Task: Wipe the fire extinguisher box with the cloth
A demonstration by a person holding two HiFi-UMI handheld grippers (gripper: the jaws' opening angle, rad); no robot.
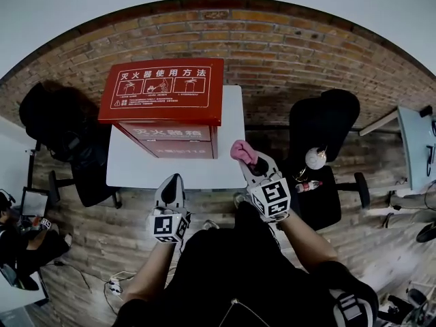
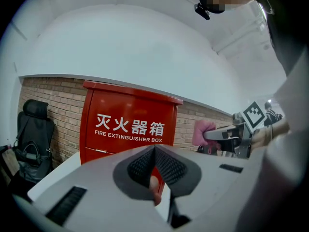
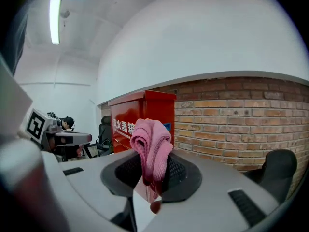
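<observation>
brick wall (image 1: 286, 39) at the back, plank floor below. white worktop (image 1: 177, 170) stands against the wall, top smooth and plain.

- fire extinguisher box (image 1: 167, 107): red, smooth painted panels, boxy, upright on the far left part of the worktop. its flat lid overhangs the body and carries a white-outlined instruction panel. the left gripper view shows white lettering on the front.
- left gripper (image 2: 154, 149): jaws together, ribbed dark pads meeting at the tip, nothing between them. it is held over the near edge of the worktop, in front of the box and apart from it.
- right gripper (image 1: 253, 163): jaws clamped on the cloth (image 1: 242, 150), a pink, knitted-looking, bunched wad that sticks out past the tips. the cloth is near the box's right front corner; the head view shows a strip of bare worktop between them.
- surroundings: black office chair (image 1: 58, 125) left of the worktop, a second black chair (image 1: 323, 125) to the right with a pale round object (image 1: 315, 158) on the seat. cables (image 1: 112, 285) lie on the floor. a seated person (image 1: 24, 240) is at the lower left, cut off by the frame edge.
- hidden: the lid covers most of the box body from above. in the right gripper view the cloth blocks part of the box. the round object is too small to identify.
</observation>
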